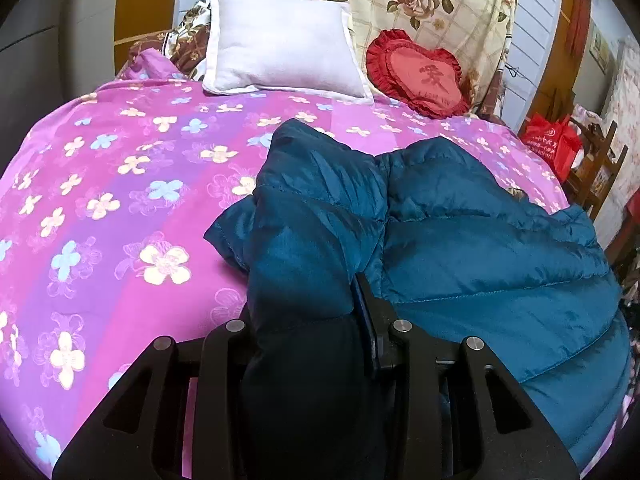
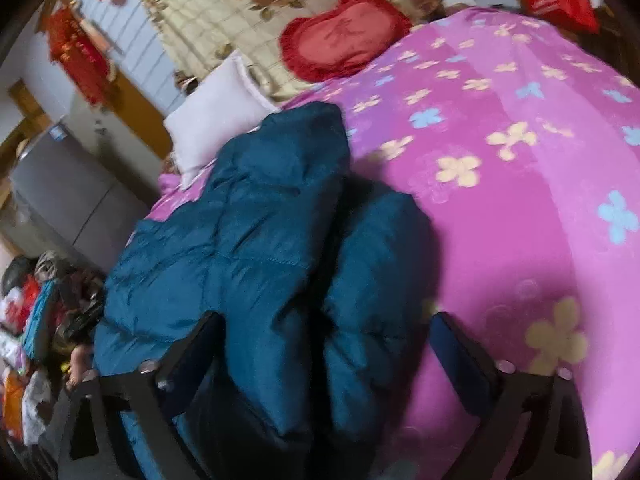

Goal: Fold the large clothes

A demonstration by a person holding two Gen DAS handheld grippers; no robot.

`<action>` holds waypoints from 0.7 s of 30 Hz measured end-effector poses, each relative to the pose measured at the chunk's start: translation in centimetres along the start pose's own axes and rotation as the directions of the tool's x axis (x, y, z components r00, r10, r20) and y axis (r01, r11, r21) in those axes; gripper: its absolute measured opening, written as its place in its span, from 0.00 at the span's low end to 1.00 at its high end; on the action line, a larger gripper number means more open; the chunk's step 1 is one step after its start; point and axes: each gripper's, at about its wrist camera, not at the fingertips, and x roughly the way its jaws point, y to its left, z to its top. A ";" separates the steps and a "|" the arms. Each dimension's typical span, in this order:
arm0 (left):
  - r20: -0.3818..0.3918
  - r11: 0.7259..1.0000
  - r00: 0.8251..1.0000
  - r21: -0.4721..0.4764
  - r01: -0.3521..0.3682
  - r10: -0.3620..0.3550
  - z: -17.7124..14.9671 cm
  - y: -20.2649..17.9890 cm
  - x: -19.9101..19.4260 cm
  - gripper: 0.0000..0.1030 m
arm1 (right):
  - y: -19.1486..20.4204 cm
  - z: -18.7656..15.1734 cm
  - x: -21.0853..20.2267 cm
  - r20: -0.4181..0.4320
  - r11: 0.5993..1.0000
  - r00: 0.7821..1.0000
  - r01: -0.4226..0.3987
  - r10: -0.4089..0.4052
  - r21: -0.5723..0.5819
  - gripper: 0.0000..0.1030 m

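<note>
While the left gripper [image 1: 308, 340] sat at the bottom centre of its own view, its jaws were clamped on a thick fold of the teal puffer jacket [image 1: 460, 232], the padded cloth bulging up between the black fingers and hiding the left one almost wholly. Beyond that grip the jacket spread to the lower right of the frame, lying on the pink floral bedspread [image 1: 120, 200], which filled the left half and ran up to the middle. At the top of that view a white pillow [image 1: 280, 52] leaned beside a red heart-shaped cushion [image 1: 416, 74], both against a cream rose-patterned quilt [image 1: 420, 0], and a red bag [image 1: 550, 142] showed at the right edge. In the right wrist view, which was blurred, the right gripper [image 2: 324, 344] stood with its jaws wide apart at the bottom of the frame, a puffy roll of the jacket [image 2: 260, 208] between the fingers; neither pad pressed on it. From there the jacket stretched up and left toward the pillow [image 2: 216, 120], with the bedspread [image 2: 520, 180] filling the right side and the heart cushion [image 2: 344, 36] at the top centre.
</note>
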 end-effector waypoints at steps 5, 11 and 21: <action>0.002 1.000 1.000 -0.011 -0.015 0.015 0.0 0.1 0.0 0.34 | 1.9 -0.4 -0.5 0.025 0.994 0.999 -0.044 0.047 -0.096 0.44; 0.027 0.997 0.997 0.023 -0.079 0.078 0.7 -1.5 -1.8 0.16 | 5.6 -0.4 -2.8 0.136 0.964 0.987 0.119 -0.088 -0.238 0.28; 0.111 1.000 0.994 0.002 -0.009 0.009 1.9 -2.4 -10.2 0.14 | 12.6 -0.8 -11.6 0.313 0.939 0.945 0.187 -0.092 -0.288 0.24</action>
